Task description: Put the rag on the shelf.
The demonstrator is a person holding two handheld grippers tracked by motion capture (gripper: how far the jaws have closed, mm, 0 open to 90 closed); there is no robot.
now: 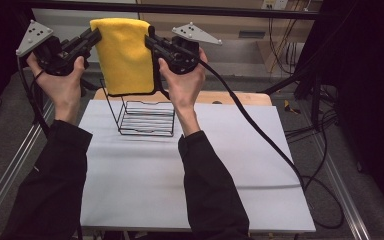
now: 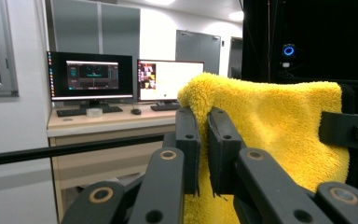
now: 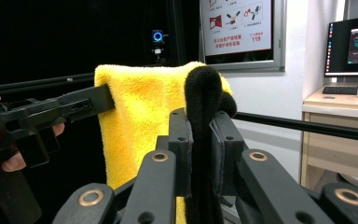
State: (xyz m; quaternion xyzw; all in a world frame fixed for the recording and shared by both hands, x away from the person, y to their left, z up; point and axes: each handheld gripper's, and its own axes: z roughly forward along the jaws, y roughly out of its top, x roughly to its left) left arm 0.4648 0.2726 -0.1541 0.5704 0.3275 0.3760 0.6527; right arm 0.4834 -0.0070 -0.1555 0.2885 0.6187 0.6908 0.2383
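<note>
Grippers first: left gripper (image 1: 96,36) pinches the yellow towel (image 1: 125,55) at its top left corner, right gripper (image 1: 150,42) pinches the top right corner. Both sets of jaws pressed tight on the cloth w/ nothing else between. In the right gripper view the pads clamp a black edge (image 3: 205,98) of the towel, prob. its trim or backing — can't tell which.

Why held so: two top corners gripped apart keep the towel spread flat and hanging straight, well above the table (image 1: 145,180). It hangs just over the black wire rack (image 1: 145,117), lower edge near the rack's upright back. My guess is it's meant to go over or onto that rack; a spread cloth drapes w/o bunching.

Writing: wall poster (image 3: 237,25) behind shows red/black diagrams and "119" — rest too small to read. Monitors (image 2: 91,77) on the desk are lit, text illegible. No brand visible on grippers or towel.
</note>
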